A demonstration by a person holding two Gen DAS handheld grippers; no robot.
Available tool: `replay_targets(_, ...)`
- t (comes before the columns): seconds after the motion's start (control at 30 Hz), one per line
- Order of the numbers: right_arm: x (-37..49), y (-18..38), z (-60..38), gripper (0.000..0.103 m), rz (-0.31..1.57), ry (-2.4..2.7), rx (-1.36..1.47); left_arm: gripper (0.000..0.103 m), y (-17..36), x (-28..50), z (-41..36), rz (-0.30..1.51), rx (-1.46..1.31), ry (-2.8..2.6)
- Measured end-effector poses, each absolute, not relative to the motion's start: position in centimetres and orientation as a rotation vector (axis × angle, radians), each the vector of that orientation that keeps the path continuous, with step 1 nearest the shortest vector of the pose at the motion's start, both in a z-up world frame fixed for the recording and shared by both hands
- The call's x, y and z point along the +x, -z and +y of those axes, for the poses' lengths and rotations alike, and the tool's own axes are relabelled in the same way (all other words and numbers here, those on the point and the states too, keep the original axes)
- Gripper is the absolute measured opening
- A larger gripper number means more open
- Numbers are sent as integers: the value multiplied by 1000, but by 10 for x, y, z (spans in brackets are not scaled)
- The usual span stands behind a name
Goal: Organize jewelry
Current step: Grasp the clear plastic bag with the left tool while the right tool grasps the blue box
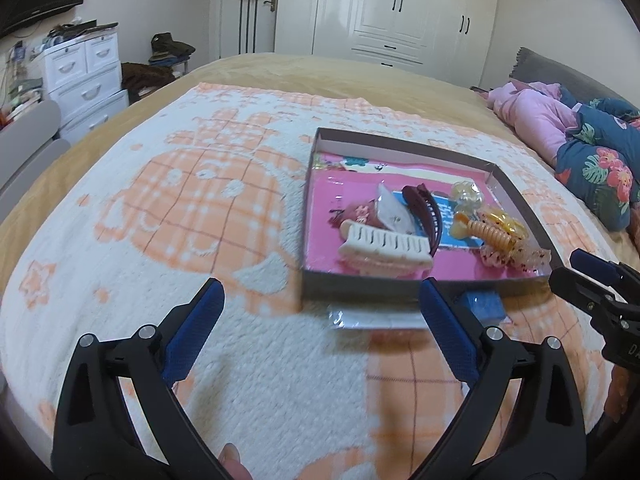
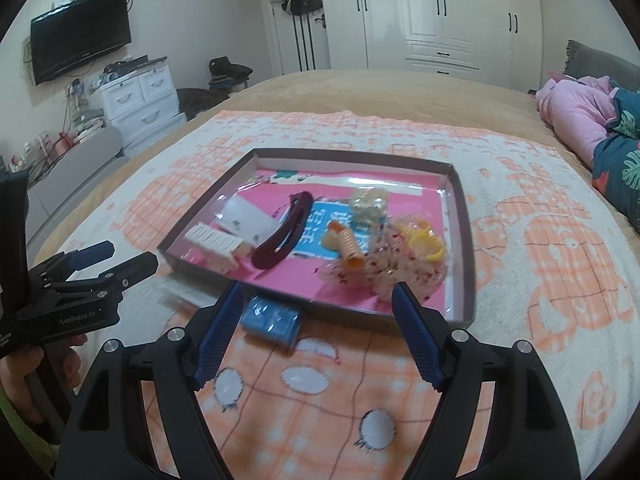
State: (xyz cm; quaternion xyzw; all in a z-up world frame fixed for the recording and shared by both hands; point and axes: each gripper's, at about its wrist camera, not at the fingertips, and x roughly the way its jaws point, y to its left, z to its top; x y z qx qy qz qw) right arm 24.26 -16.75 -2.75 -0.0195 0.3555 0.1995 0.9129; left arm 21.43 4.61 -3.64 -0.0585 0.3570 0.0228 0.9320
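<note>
Both sets of jaws stood wide apart with nothing between them. The left gripper (image 1: 320,320) hung over bare blanket (image 1: 180,208), the shallow box (image 1: 420,286) lying toward its 1 o'clock. The right gripper (image 2: 318,330) hovered just short of the box's near wall, and a small blue packet (image 2: 272,318) lay on the blanket just beside its left finger, at about 11 o'clock from the jaws.

The jewelry (hair clips, mostly) sat inside the box: a white claw clip (image 1: 384,250) near the front left, a maroon clip (image 1: 424,210) behind it, an orange spiral clip (image 1: 486,232) and yellow rings (image 2: 426,240) to the right on a speckled clear pouch (image 2: 400,272).

The step in hand looked like a reach for something still outside the box, probably the blue packet. To do it well, the right gripper would have needed to come down squarely over the packet and stay clear of the box wall. A clear flat sleeve (image 1: 372,318) lay against the front wall and could have snagged. The two grippers were close together, so a collision was possible. Bedding (image 1: 560,128) at 2 o'clock was well apart.
</note>
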Motion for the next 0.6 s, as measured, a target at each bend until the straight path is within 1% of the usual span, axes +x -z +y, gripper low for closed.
replay_targets(0.6, 217, 51, -131, 74, 752, -465, -95, 89, 49, 184, 60, 741, -136, -43)
